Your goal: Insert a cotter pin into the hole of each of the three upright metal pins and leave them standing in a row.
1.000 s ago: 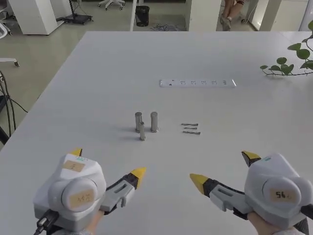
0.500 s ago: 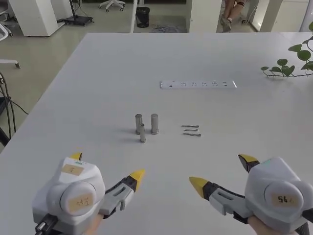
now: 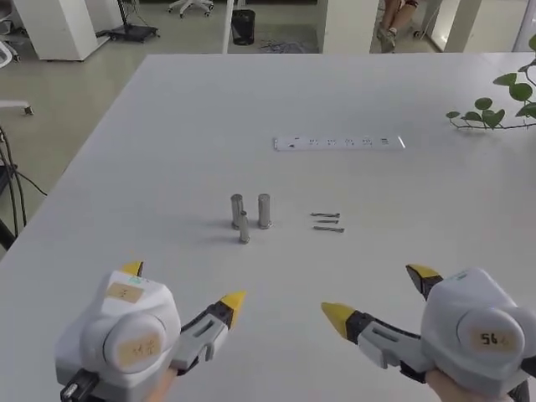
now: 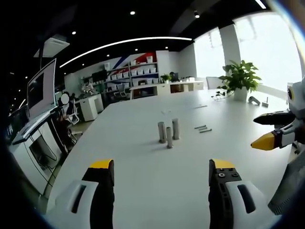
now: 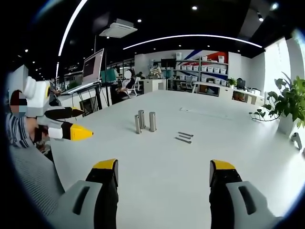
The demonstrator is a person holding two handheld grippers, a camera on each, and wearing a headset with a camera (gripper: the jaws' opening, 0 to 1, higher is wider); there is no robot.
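Observation:
Three upright metal pins (image 3: 249, 214) stand clustered near the middle of the white table (image 3: 184, 109); they also show in the left gripper view (image 4: 167, 131) and the right gripper view (image 5: 144, 121). Three thin cotter pins (image 3: 327, 222) lie side by side just right of them, seen too as cotter pins (image 4: 203, 128) and cotter pins (image 5: 183, 137). My left gripper (image 3: 181, 286) is open near the front left, well short of the pins. My right gripper (image 3: 381, 291) is open at the front right, nothing between its fingers.
A white power strip (image 3: 338, 143) lies beyond the pins. A leafy plant (image 3: 502, 105) reaches over the far right edge. Bare table lies between the grippers and the pins. Office chairs and a bin stand on the floor beyond the table.
Both grippers have drawn back slightly toward the near edge; pins and cotter pins lie as before.

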